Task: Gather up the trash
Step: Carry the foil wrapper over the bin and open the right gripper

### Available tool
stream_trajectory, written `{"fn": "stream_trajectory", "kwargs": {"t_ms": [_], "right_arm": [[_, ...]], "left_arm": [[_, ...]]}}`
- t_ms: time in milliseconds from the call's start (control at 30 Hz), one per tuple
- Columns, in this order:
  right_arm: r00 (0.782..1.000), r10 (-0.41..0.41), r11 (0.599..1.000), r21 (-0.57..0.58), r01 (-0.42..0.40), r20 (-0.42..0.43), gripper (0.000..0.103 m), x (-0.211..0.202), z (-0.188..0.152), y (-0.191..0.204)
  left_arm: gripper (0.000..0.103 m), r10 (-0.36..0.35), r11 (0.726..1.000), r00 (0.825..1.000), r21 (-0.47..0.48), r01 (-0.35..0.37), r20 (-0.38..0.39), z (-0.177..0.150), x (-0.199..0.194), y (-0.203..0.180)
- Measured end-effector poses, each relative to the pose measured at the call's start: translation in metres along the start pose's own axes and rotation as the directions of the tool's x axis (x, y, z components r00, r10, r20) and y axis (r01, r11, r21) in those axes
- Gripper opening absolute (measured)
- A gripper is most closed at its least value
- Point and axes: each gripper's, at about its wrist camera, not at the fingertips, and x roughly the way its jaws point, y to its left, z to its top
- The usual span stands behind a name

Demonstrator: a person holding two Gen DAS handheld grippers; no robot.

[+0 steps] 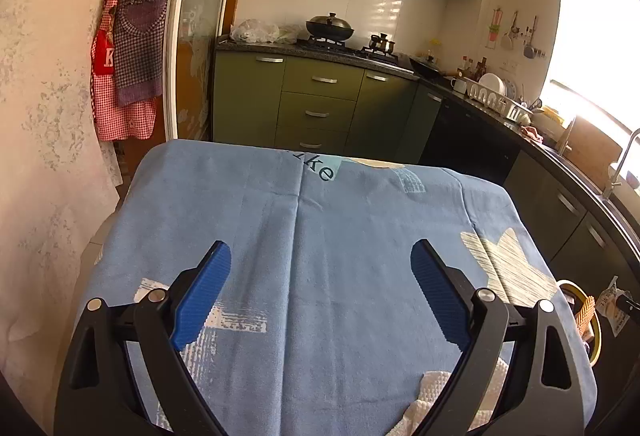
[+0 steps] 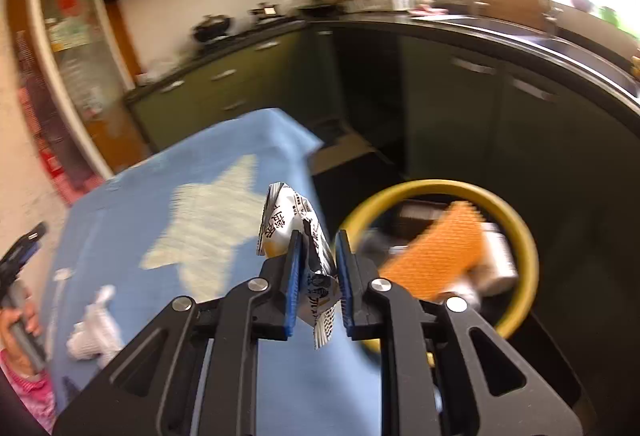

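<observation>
The right gripper (image 2: 319, 242) pinches a crumpled white wrapper (image 2: 298, 232) printed with black Chinese characters, beside the yellow-rimmed bin (image 2: 524, 236). The left gripper (image 1: 320, 268), jaws wide and empty, hangs over the blue tablecloth (image 1: 280, 220) lettered "ke", a white paper towel (image 1: 432, 388) near it.

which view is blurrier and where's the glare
Right wrist view: motion-smeared, worst on the yellow-rimmed trash bin and cabinets, though the crumpled white printed wrapper in the right gripper stays sharp. Left wrist view: crisp on the blue star-print cloth. Both views: window at upper right blown out.
</observation>
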Motion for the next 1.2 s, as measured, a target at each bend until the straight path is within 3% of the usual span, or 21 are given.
{"fn": "stream_trajectory", "kwargs": {"t_ms": [167,300,500,733,833,1000,1200], "right_arm": [[0.988,-0.155,0.986,0.059,0.156,-0.017,0.017,0.018,0.003,-0.048],[0.962,-0.274,0.953,0.136,0.272,-0.004,0.018,0.018,-0.001,-0.071],[0.924,-0.381,0.896,0.229,0.380,-0.040,0.018,0.035,-0.009,-0.103],[0.930,-0.356,0.901,0.231,0.368,-0.094,0.018,0.060,-0.016,-0.107],[0.936,-0.321,0.907,0.237,0.347,-0.145,0.028,0.071,-0.019,-0.109],[0.937,-0.335,0.901,0.259,0.349,-0.098,0.038,0.053,-0.019,-0.110],[0.945,-0.324,0.914,0.244,0.324,-0.040,0.039,0.024,-0.013,-0.099]], "left_arm": [[0.090,0.003,1.000,1.000,0.010,-0.003,-0.005,-0.002,0.003,-0.002],[0.090,0.005,1.000,1.000,0.006,-0.005,-0.012,-0.003,0.004,-0.002],[0.090,-0.001,1.000,1.000,0.019,0.002,-0.018,-0.003,0.006,-0.006],[0.090,-0.005,1.000,1.000,0.026,0.005,-0.022,-0.005,0.007,-0.009],[0.090,-0.007,1.000,1.000,0.031,0.008,-0.024,-0.005,0.008,-0.010],[0.090,-0.011,0.999,0.999,0.032,0.011,-0.030,-0.006,0.009,-0.011],[0.090,-0.019,0.999,0.999,0.049,0.020,-0.030,-0.008,0.007,-0.016]]}}
